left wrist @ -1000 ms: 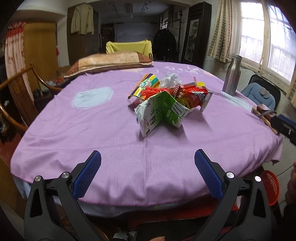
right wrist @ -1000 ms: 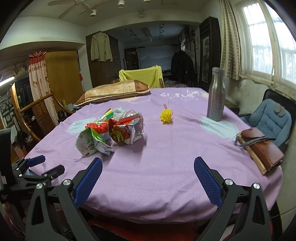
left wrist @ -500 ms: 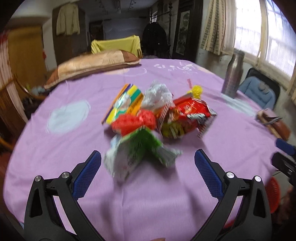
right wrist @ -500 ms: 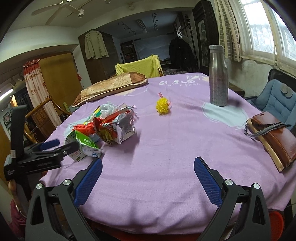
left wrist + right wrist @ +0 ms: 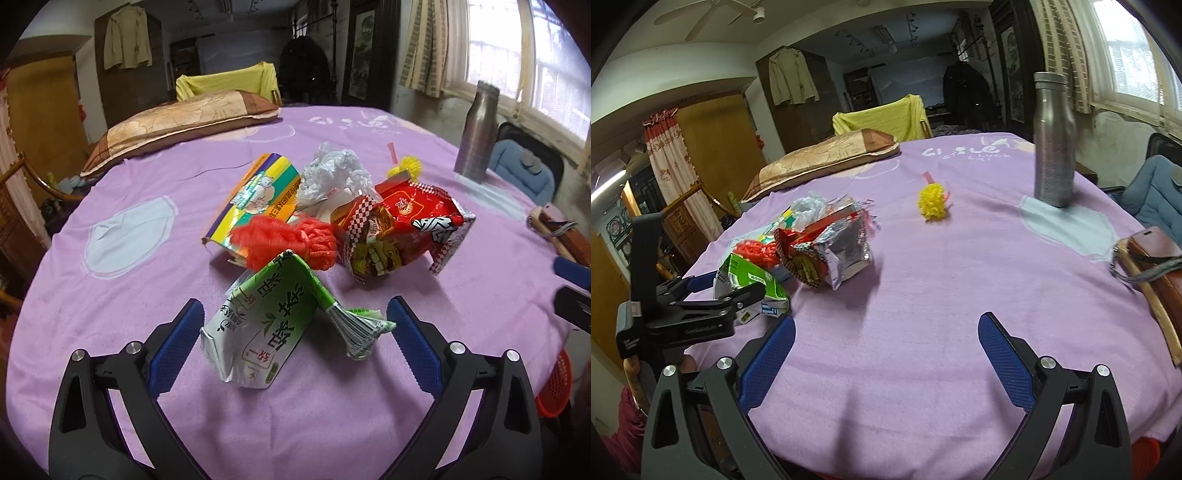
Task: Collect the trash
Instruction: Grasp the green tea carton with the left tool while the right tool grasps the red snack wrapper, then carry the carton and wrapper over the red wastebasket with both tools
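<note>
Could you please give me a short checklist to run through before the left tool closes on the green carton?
1. Left tool open wide enough: ok, both pads stand apart with the green carton between them.
2. Carton centred in the gap: ok, roughly; its crumpled flap reaches toward the right pad.
3. Other trash clear of the pads: ok, the red mesh bundle and the red snack bag lie behind the carton.
4. Pads low enough on the carton: cannot tell from either view.
5. Right tool out of the way: ok, open over the bare purple cloth.
6. Red basket reachable: cannot tell, only its rim shows past the table edge.
</note>
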`<action>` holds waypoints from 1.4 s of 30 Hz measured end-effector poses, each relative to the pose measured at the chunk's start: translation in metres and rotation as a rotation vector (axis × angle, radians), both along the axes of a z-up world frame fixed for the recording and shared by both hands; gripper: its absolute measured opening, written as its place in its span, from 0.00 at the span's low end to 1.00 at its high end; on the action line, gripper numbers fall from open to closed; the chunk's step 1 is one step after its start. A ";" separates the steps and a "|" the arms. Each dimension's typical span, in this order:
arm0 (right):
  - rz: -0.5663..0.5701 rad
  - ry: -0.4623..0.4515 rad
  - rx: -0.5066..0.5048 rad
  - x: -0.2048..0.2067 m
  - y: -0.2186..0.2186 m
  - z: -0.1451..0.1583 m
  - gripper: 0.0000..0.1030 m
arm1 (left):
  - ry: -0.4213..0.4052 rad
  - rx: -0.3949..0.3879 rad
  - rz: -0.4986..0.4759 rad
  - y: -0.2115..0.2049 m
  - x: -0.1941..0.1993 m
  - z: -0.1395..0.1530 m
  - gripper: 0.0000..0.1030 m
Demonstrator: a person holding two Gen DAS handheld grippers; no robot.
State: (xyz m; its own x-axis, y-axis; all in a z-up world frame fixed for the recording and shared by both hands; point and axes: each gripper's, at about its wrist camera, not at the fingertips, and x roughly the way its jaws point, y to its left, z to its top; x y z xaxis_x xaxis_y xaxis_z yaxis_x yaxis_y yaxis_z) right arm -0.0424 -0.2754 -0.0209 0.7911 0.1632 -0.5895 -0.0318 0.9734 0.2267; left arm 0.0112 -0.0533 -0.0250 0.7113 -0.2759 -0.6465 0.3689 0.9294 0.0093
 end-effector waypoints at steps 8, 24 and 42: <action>0.098 0.050 -0.008 0.042 0.027 -0.005 0.95 | 0.021 -0.066 0.014 0.034 -0.002 0.002 0.95; 0.133 0.096 -0.010 0.115 0.046 -0.017 0.44 | 0.052 -0.118 0.003 0.039 0.007 0.003 0.94; 0.083 -0.095 0.094 0.036 -0.007 0.019 0.17 | 0.051 -0.154 -0.007 0.045 -0.008 0.003 0.93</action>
State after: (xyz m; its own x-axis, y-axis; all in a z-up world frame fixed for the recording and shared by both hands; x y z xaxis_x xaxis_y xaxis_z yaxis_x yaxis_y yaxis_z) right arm -0.0060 -0.2825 -0.0016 0.8240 0.2814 -0.4917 -0.1369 0.9411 0.3092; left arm 0.0037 -0.0084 -0.0216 0.6766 -0.3791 -0.6312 0.3717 0.9159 -0.1517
